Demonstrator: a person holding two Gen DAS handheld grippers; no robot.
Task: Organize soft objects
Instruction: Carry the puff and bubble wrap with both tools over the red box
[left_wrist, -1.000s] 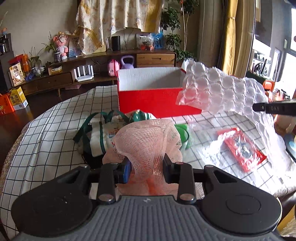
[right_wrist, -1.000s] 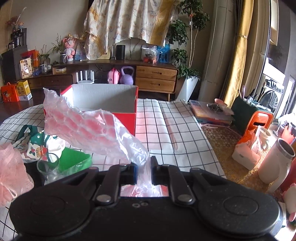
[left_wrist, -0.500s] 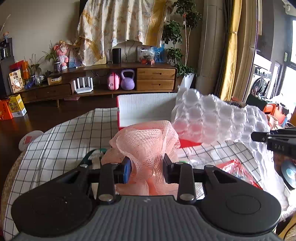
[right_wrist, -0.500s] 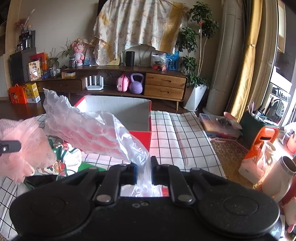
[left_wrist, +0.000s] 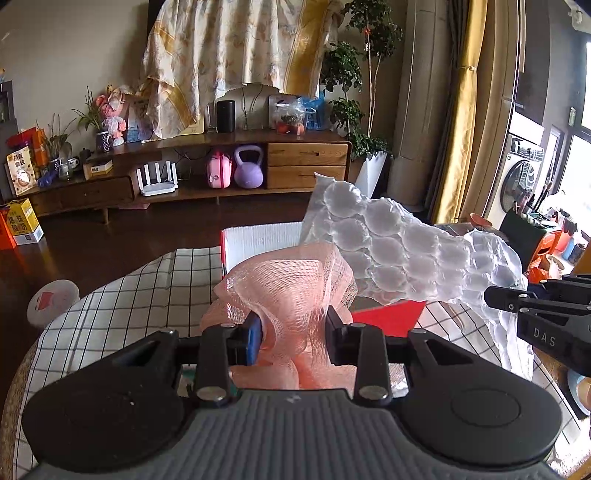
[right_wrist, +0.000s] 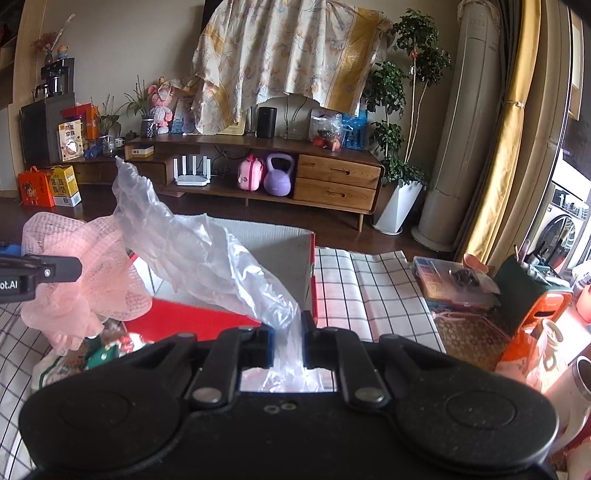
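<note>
My left gripper (left_wrist: 293, 332) is shut on a pink mesh bath pouf (left_wrist: 291, 284), held in the air just before the red box (left_wrist: 388, 317). That pouf (right_wrist: 81, 273) also shows at the left of the right wrist view, with the left gripper's finger across it. My right gripper (right_wrist: 287, 341) is shut on a sheet of clear bubble wrap (right_wrist: 192, 251), which rises up and left over the red box (right_wrist: 192, 314) with its white inside. From the left wrist view the bubble wrap (left_wrist: 391, 251) hangs at the right, above the box's open top.
A checked cloth (left_wrist: 122, 295) covers the table (right_wrist: 369, 288). A green and white fabric bag (right_wrist: 107, 354) lies low at the left, under the pouf. Clutter stands at the table's right: a clear case (right_wrist: 450, 280), orange holder (right_wrist: 543, 314), steel cup (right_wrist: 583, 376). A wooden sideboard (left_wrist: 184, 177) lines the far wall.
Both grippers rose and moved toward the red box, carrying the pouf and the bubble wrap. The box now sits lower and closer in both views, and the items on the cloth dropped out of sight.
</note>
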